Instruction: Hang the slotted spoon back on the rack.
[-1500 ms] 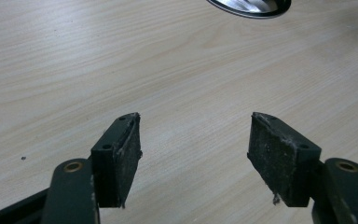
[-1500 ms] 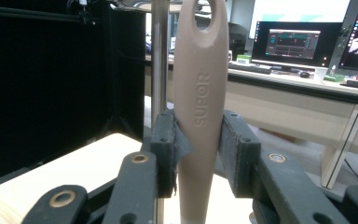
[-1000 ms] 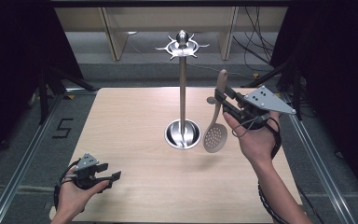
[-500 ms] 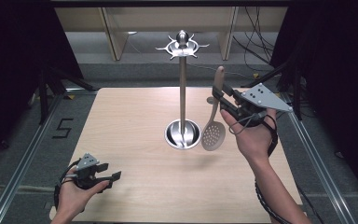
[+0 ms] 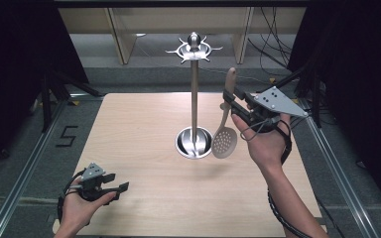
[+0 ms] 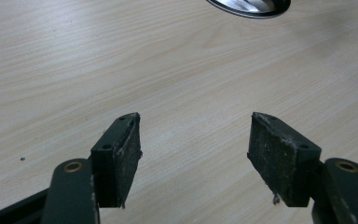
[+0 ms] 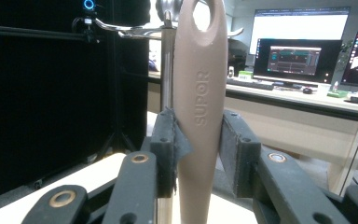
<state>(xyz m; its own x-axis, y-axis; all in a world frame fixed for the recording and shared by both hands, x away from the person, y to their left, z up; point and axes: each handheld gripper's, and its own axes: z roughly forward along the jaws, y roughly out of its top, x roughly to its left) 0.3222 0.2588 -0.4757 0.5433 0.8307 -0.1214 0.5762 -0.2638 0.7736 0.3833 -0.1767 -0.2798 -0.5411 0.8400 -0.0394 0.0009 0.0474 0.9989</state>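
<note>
The right gripper [image 5: 232, 105] clamps the slotted spoon [image 5: 225, 134] upright at three o'clock of the utensil stand [image 5: 194, 99]; the left gripper [image 5: 116, 184] rests wide open, holding nothing.

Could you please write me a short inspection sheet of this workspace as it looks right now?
Surface: light wooden table, bare apart from the stand.
Job's things: beige slotted spoon held upright, hanging hole at top, perforated head down beside the stand's base; steel utensil stand upright mid-table, its top hooks free.
Clutter: nothing seen.
Grippers: right tongs shut on the spoon's handle, raised above the table; left tongs open, nothing between them, low at the table's near left corner.
Cables: black cable trails along the right forearm; more cables on the floor at the far right.
Surroundings: dark curtains at both sides, wooden shelving behind, monitors in the right gripper view.
</note>
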